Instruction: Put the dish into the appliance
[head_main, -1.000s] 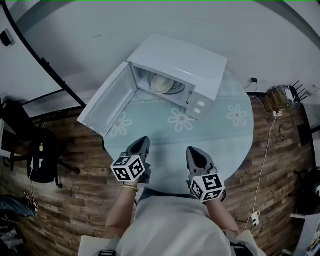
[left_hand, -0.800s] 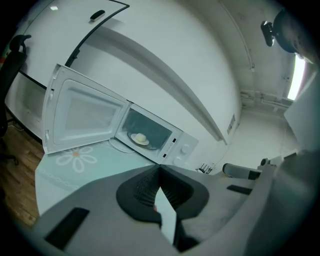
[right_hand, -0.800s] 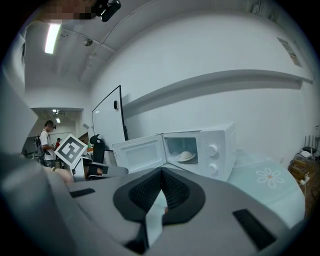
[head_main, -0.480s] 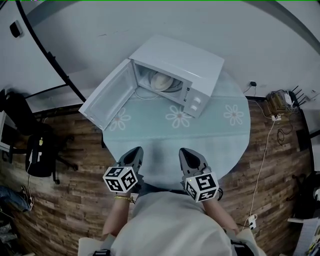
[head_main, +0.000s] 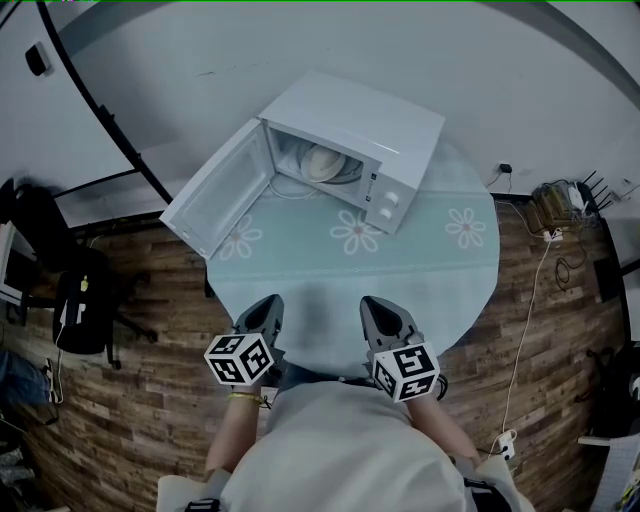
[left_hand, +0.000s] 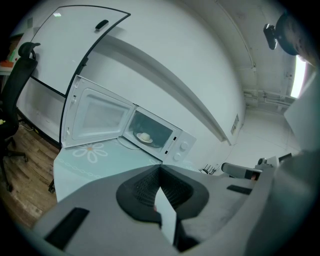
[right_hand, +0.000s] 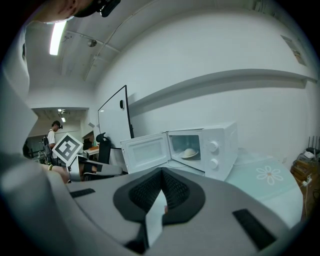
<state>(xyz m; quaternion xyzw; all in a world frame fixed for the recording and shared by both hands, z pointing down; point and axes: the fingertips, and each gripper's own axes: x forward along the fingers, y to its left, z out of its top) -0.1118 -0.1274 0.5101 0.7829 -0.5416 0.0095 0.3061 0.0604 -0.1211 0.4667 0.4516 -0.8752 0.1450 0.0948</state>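
Observation:
A white microwave (head_main: 352, 140) stands at the far side of the round table, its door (head_main: 215, 190) swung wide open to the left. Inside it a pale dish (head_main: 322, 163) rests on the turntable; it also shows as the dish (left_hand: 145, 137) in the left gripper view and the dish (right_hand: 190, 153) in the right gripper view. My left gripper (head_main: 265, 303) and right gripper (head_main: 376, 304) hover side by side at the table's near edge, close to my body, far from the microwave. Both are shut with nothing between the jaws.
The table (head_main: 440, 280) carries a pale green cloth with flower prints. A black office chair (head_main: 70, 300) stands on the wood floor at left. Cables and a power strip (head_main: 560, 215) lie at right. A person (right_hand: 51, 135) stands far behind.
Both grippers have drawn back from the table toward my body, the left one further. The microwave, its open door and the dish have not moved.

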